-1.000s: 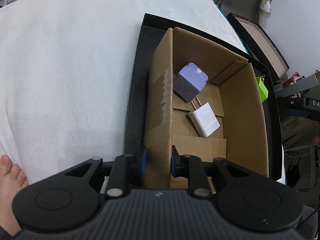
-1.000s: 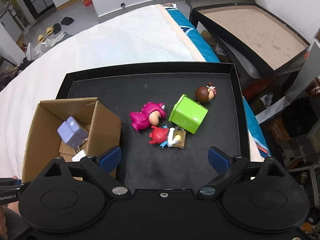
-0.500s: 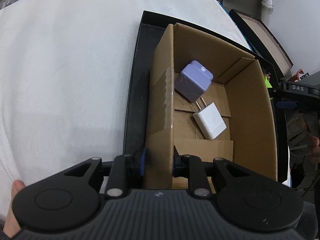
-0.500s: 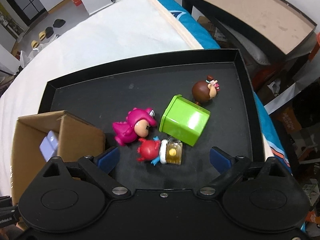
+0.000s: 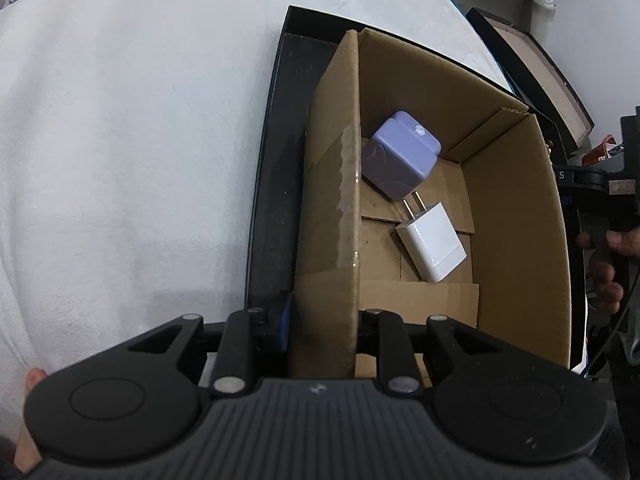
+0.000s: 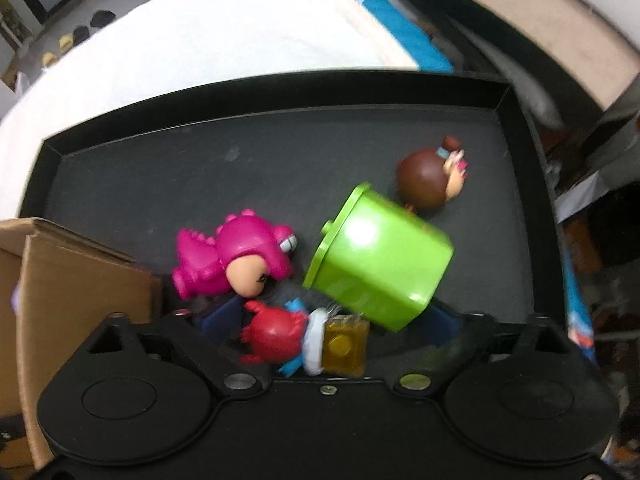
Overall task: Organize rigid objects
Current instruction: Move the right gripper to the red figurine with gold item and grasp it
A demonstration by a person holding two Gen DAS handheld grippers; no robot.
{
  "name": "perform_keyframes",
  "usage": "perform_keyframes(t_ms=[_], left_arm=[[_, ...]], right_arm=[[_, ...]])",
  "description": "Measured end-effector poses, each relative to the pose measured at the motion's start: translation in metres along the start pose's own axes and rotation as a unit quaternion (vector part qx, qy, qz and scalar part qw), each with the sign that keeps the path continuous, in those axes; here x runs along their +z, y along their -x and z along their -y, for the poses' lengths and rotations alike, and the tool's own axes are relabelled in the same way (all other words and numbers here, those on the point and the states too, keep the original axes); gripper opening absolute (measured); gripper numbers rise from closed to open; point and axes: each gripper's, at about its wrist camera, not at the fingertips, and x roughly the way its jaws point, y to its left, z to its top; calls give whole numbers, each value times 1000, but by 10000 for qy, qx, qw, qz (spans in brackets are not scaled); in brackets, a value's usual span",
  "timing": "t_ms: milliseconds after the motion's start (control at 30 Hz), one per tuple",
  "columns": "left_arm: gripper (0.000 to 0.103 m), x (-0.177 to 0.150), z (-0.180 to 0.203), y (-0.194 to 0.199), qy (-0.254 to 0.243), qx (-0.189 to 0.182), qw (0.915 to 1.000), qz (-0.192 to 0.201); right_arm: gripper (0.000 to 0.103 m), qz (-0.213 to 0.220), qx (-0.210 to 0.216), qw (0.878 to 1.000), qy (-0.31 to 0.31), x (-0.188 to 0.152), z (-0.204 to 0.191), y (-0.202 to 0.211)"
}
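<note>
My left gripper (image 5: pixel 322 312) is shut on the left wall of a cardboard box (image 5: pixel 332 184) that stands in a black tray (image 5: pixel 276 152). In the box lie a purple charger (image 5: pixel 400 160) and a white charger (image 5: pixel 432 240). My right gripper (image 6: pixel 328 320) is open, low over the tray (image 6: pixel 160 176), its jaws standing either side of a red crab toy with a yellow block (image 6: pixel 304 336). A pink dinosaur figure (image 6: pixel 236 260), a green box (image 6: pixel 380 256) and a brown-haired doll (image 6: pixel 428 180) lie just beyond.
The tray rests on a white cloth (image 5: pixel 120 140). Another black tray with a brown floor (image 6: pixel 520 12) sits off to the right. The box corner (image 6: pixel 80 280) stands close left of my right gripper. A hand (image 5: pixel 604 256) holds the other gripper at the right.
My right gripper has dropped down and forward onto the toys, so the red crab toy now lies between its jaws. My left gripper keeps its hold on the box wall.
</note>
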Motion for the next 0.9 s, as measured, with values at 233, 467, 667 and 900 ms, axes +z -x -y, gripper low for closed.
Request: perform_keyframes(t_ms=[233, 467, 667, 900], left_arm=[[22, 2, 0, -1, 29, -15, 10000, -32], [22, 1, -1, -2, 70, -47, 10000, -42], [22, 2, -1, 0, 47, -36, 10000, -61], [22, 2, 0, -2, 61, -41, 9999, -84]], right_arm=[[25, -145, 228, 9995, -188, 3, 12, 14], [27, -197, 425, 9976, -506, -4, 23, 16], [72, -88, 418, 9973, -599, -1, 20, 15], [81, -163, 182, 9987, -443, 4, 12, 11]])
